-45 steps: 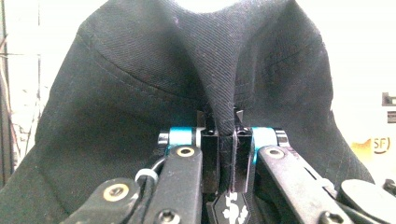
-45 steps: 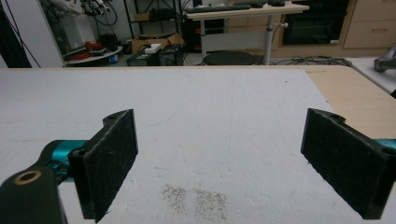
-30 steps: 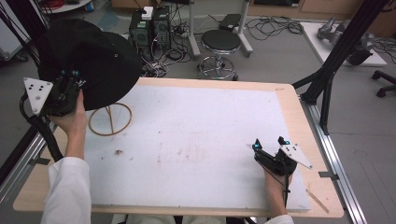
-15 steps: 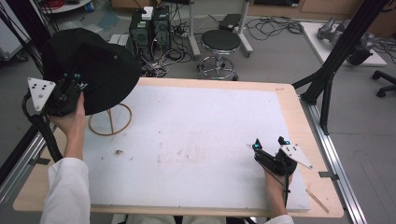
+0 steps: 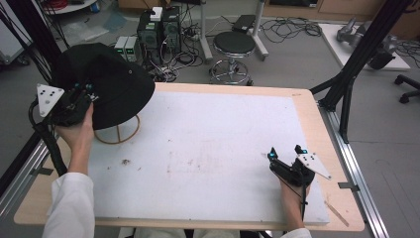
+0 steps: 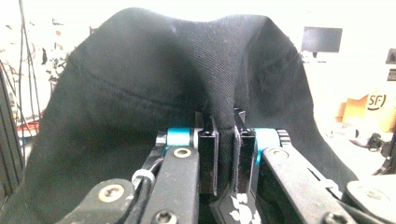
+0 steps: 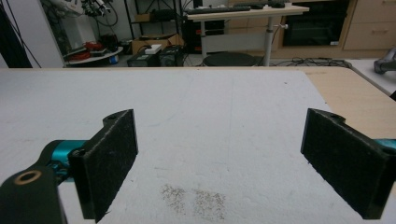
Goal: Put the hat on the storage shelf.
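The right gripper (image 5: 286, 159) rests low on the white table mat (image 5: 213, 148) at the near right of the high view, jaws spread wide and holding nothing; in the right gripper view the two black pads (image 7: 111, 161) stand well apart with bare mat and a faint brown smudge (image 7: 194, 196) between them. The left gripper (image 5: 79, 99), raised at the far left of the mat, is clenched on the brim of a black bucket hat (image 5: 106, 79): in the left gripper view the jaws stand nearly together with a fold of the black fabric (image 6: 224, 135) pinched between them, and the rest of the hat rises ahead of and above the jaws. Just beyond this gripper and below the hat stands a wire hat stand with a round ring base (image 5: 117, 136) on the mat; the hat appears to hang over the stand's upper part, which is hidden, so contact cannot be confirmed. Risk assessment: the grip takes only a narrow fold of soft cloth, so a quick pull could let the brim slip out. If the crown catches on the light stand during lowering or lifting, the stand could tip or slide. The right gripper sits well apart from the stand and cannot steady it from there.
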{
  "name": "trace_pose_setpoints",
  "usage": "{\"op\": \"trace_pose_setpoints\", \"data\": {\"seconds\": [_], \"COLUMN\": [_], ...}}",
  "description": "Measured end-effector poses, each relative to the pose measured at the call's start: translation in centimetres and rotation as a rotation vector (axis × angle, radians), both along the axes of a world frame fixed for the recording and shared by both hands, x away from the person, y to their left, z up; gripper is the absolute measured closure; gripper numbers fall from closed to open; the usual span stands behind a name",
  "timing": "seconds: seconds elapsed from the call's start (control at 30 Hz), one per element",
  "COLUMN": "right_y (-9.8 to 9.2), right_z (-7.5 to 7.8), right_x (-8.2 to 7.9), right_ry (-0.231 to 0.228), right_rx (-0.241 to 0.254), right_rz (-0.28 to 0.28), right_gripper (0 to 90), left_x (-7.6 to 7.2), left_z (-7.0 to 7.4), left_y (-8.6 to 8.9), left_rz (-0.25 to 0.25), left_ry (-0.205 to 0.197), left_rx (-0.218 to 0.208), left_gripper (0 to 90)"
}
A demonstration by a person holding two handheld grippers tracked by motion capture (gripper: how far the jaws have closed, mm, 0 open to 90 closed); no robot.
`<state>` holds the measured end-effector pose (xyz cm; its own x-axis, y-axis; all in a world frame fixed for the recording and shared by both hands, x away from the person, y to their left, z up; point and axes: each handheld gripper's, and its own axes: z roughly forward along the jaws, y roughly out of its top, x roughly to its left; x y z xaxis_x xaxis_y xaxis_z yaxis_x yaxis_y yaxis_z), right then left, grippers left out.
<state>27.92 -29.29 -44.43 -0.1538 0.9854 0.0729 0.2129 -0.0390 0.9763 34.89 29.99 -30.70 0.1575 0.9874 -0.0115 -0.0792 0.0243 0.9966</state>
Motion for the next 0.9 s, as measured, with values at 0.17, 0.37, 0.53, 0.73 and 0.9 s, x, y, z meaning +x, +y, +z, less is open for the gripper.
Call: {"op": "trace_pose_setpoints", "data": {"seconds": [0.17,0.37,0.53,0.73,0.9], "right_y": [0.01,0.02,-0.01,0.05,0.0], "right_z": [-0.01,0.02,0.04,0.05,0.07], "right_x": [0.01,0.01,-0.01,-0.04,-0.06], "right_ry": [0.0,-0.001,-0.001,-0.003,-0.001], "right_rx": [0.002,0.002,0.002,0.002,0.003], "right_rz": [0.0,0.001,-0.003,-0.004,-0.006], "right_gripper": [10.2,10.2,10.1,10.1,10.2], "left_x": [-0.11,-0.02,0.23,0.1,-0.2], "left_z": [-0.15,-0.34,-0.73,-0.62,-0.45], "left_y": [-0.16,-0.13,-0.06,-0.4,-0.43], "left_rz": [0.006,0.009,-0.012,0.009,0.018], "left_ry": [-0.005,0.0,0.008,-0.018,-0.055], "left_rx": [0.0,-0.009,-0.033,-0.015,-0.015], "left_gripper": [82.8,78.2,67.4,51.2,42.6]}}
